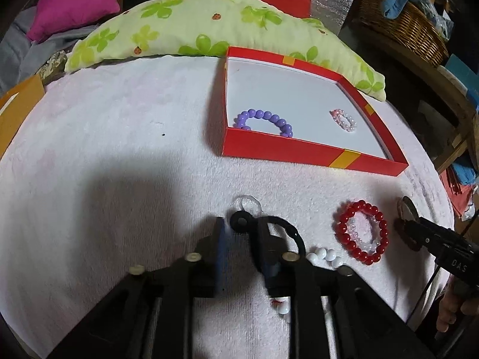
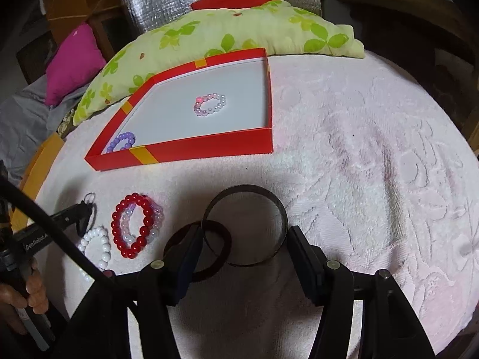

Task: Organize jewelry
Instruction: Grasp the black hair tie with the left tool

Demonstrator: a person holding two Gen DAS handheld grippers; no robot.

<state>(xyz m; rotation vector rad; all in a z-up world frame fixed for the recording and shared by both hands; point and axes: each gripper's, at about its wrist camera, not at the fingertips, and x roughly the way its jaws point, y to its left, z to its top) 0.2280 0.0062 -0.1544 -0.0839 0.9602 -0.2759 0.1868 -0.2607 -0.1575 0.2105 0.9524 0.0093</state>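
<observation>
Covering the whole surface, a pale pink fluffy blanket (image 2: 374, 149) carries everything. At the far left lie a magenta cushion (image 1: 74, 3) and a green flowered pillow (image 1: 185, 27). The red box (image 1: 281, 146) holds the purple bracelet (image 1: 263, 121) and a small pearl one. The left gripper (image 1: 241, 236) stands slightly open around a black bracelet (image 1: 287, 230). The right gripper (image 2: 244, 240) is open around a dark bangle (image 2: 244, 227). A wicker basket (image 1: 404, 27) stands at the right.

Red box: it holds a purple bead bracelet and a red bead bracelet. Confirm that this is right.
Not quite. The red box holds the purple bead bracelet and a small pink-and-white bead bracelet. The red bead bracelet lies outside it on the white cloth, as the right wrist view shows.
</observation>
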